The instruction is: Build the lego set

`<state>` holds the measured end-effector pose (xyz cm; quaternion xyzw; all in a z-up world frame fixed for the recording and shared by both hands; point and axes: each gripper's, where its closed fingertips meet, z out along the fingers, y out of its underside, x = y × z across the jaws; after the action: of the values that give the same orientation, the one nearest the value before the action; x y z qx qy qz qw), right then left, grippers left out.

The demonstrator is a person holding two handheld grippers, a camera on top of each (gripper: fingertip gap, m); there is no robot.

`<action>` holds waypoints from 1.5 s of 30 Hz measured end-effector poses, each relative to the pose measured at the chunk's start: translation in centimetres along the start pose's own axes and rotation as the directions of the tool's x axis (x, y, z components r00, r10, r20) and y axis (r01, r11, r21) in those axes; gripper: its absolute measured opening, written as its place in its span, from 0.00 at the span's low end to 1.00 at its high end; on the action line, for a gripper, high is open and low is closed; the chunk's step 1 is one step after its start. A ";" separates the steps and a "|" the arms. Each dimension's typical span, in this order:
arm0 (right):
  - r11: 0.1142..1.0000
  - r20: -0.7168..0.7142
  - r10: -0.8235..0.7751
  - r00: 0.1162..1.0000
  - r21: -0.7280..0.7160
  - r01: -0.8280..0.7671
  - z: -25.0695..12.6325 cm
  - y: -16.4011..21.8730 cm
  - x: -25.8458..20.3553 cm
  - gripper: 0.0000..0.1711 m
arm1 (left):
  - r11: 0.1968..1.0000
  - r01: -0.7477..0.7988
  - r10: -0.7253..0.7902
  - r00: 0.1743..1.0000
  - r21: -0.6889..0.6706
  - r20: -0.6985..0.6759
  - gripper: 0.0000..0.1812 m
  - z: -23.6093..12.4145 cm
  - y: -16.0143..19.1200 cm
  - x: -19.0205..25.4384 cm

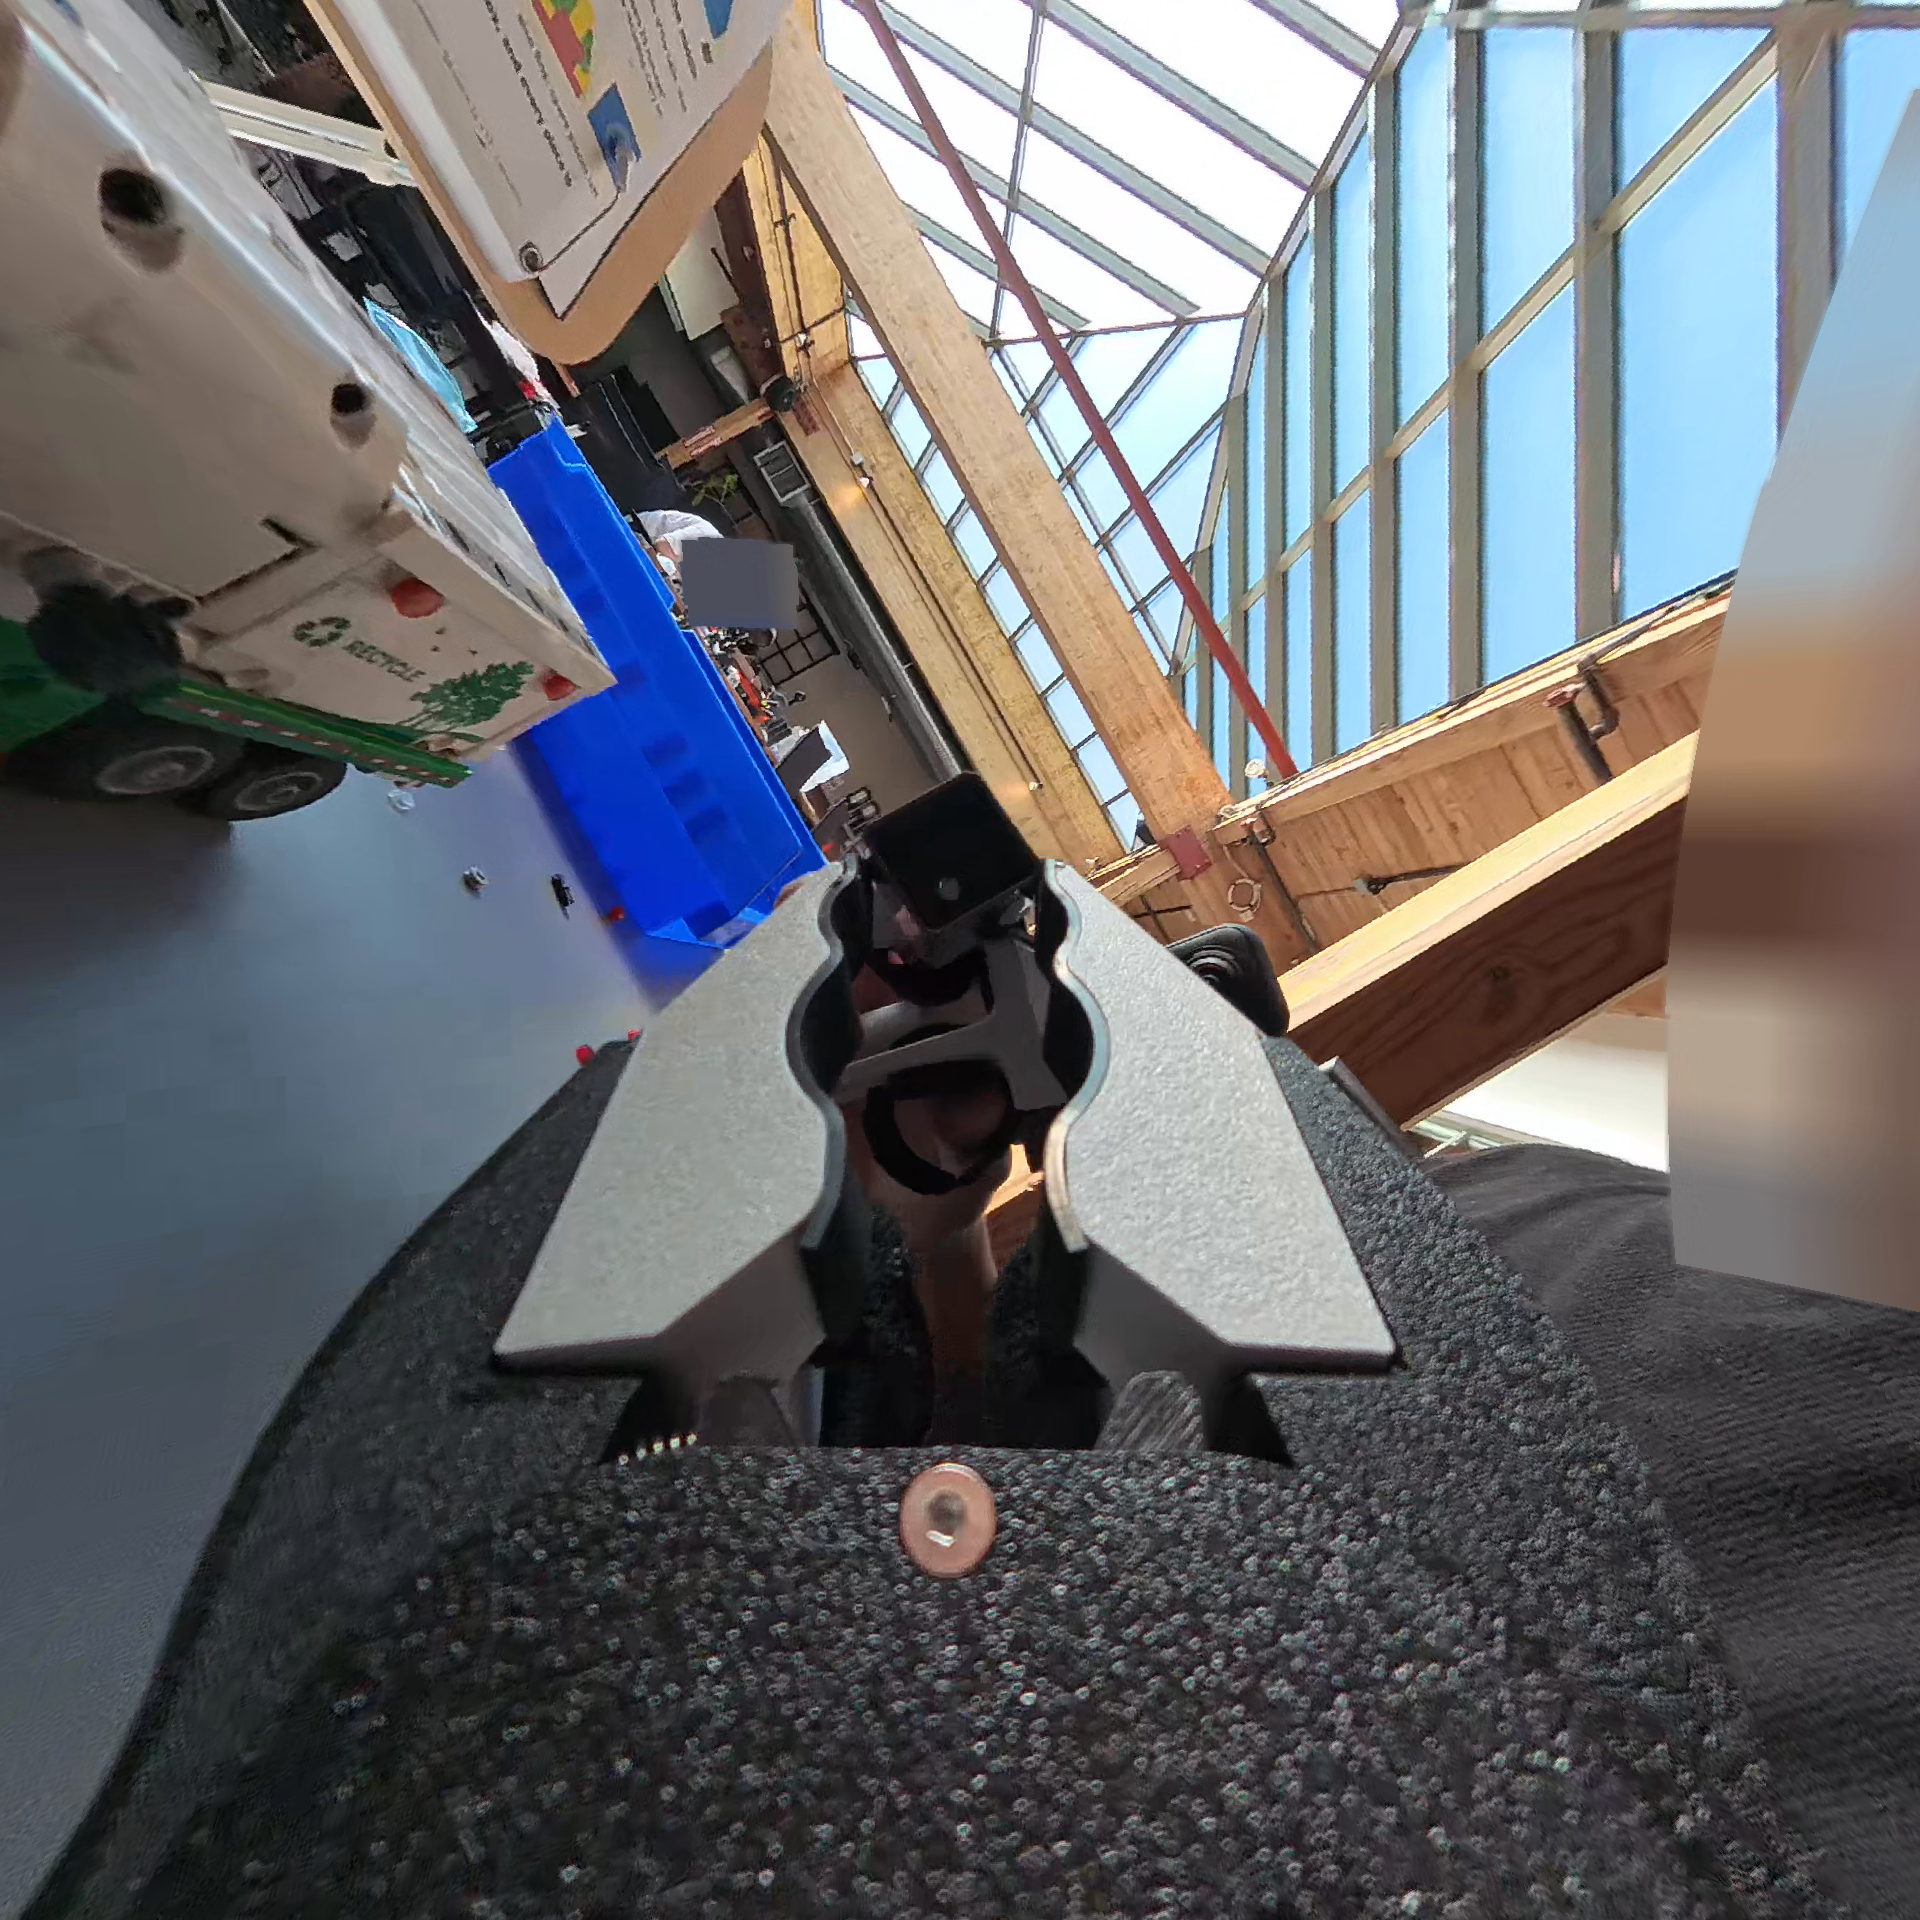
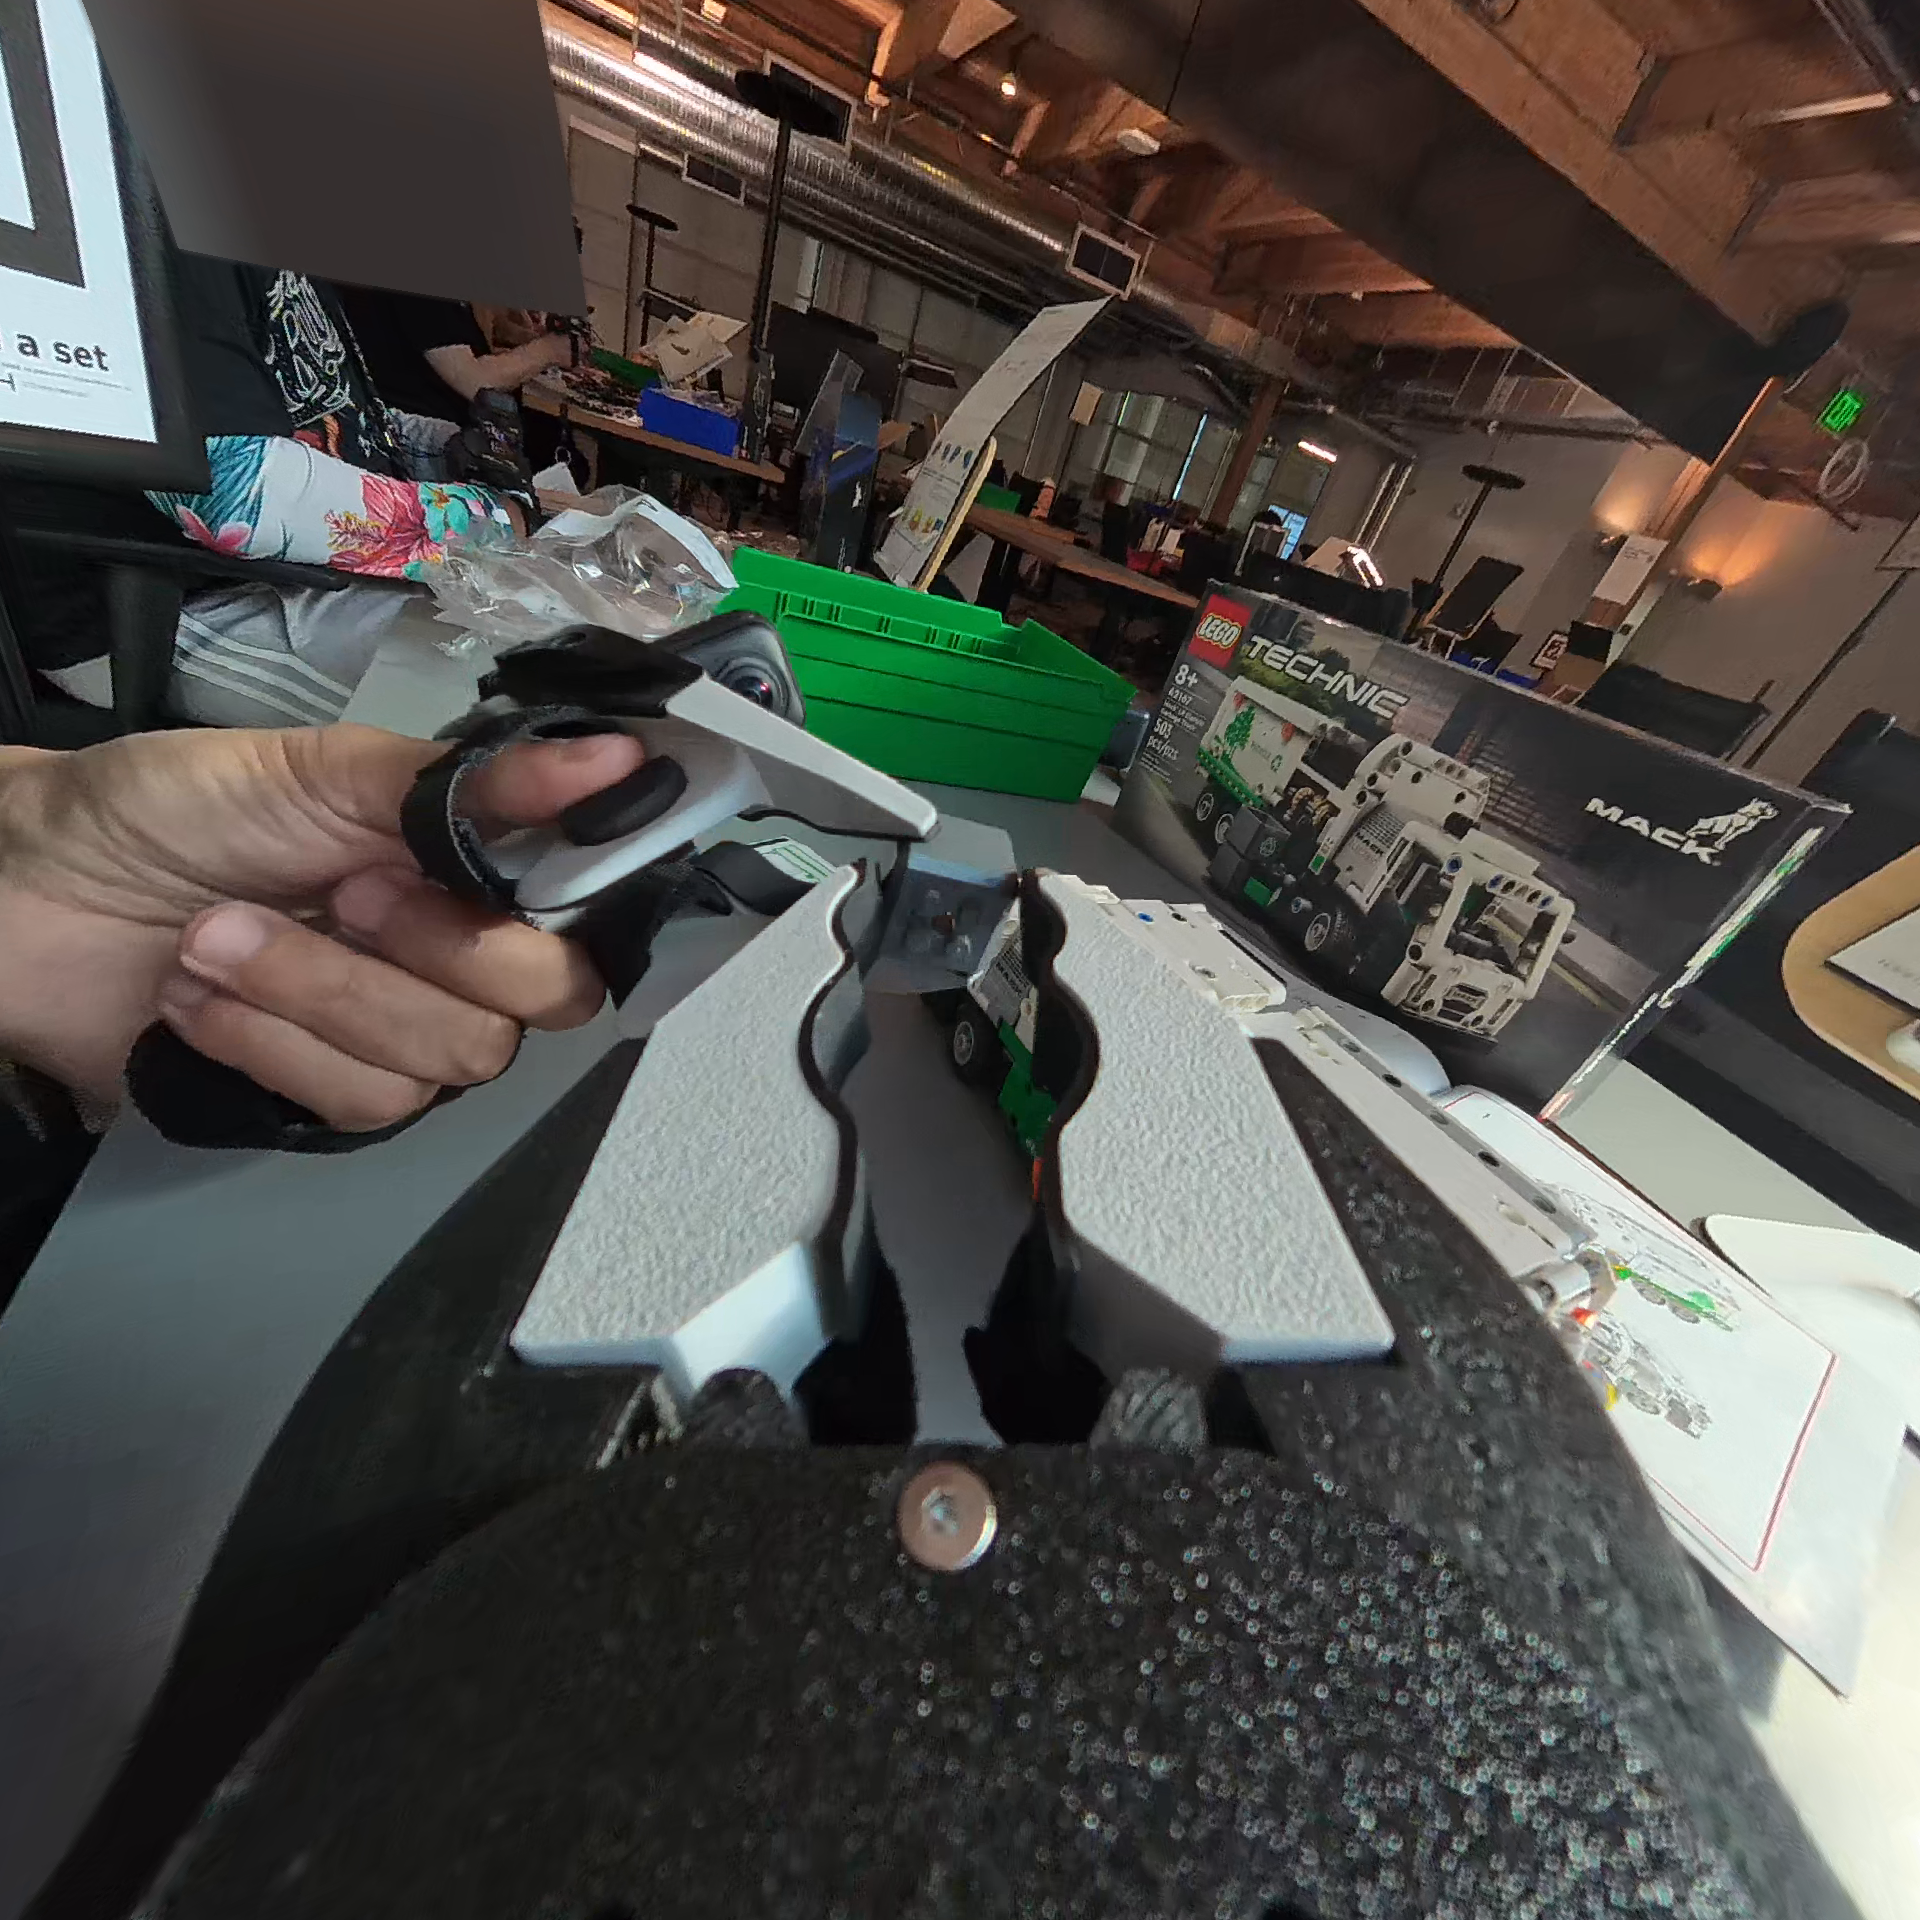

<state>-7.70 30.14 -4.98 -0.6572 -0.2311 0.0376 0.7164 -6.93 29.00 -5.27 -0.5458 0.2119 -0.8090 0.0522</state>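
Work surface: a grey table [image 2: 260,1299] in a large workshop with timber beams [image 1: 997,436] and glazed roof panels. Further tables stand behind.

Containers: a blue bin [image 1: 665,748] lies on the table beyond the truck; a green bin [image 2: 935,675] stands at the far side. Contents of both cannot be seen. The set's box [image 2: 1455,810] stands upright beside an open instruction sheet [image 2: 1714,1403].

Task item: the white and green toy truck [image 1: 312,582] sits on the table, at upper left in the left wrist view.

Left gripper [image 1: 945,914]: jaws apart, nothing clamped, tilted upward. Right gripper [image 2: 940,914]: jaws apart, empty, truck just beyond the tips. A hand [image 2: 260,914] holds the other gripper.
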 end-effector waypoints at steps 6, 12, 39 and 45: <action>1.000 -0.005 -0.008 1.000 -0.005 0.008 -0.1 0.0 -0.3 0.17 | 0.998 0.056 -0.056 0.997 0.013 -0.046 0.16 0.3 0.3 0.5; 1.000 -0.004 0.007 1.000 0.006 -0.007 -0.8 -0.4 -0.4 0.16 | 0.997 0.081 -0.081 0.993 -0.005 -0.083 0.16 0.6 0.8 1.1; 0.951 0.276 0.165 0.947 -0.299 -0.079 -3.4 5.3 -0.5 0.15 | 0.524 -0.551 0.798 0.585 -0.649 0.146 0.25 -4.5 4.3 -6.2; 0.869 0.251 0.268 0.930 -0.479 -0.121 -4.7 7.2 -0.4 0.15 | 0.280 -0.508 0.878 0.478 -0.815 0.004 0.27 -4.3 7.9 -9.2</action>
<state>-4.42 26.61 -12.15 -0.8127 -0.2745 0.1575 0.4893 -8.28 25.98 -17.75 -0.5326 0.7149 -0.3829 0.2420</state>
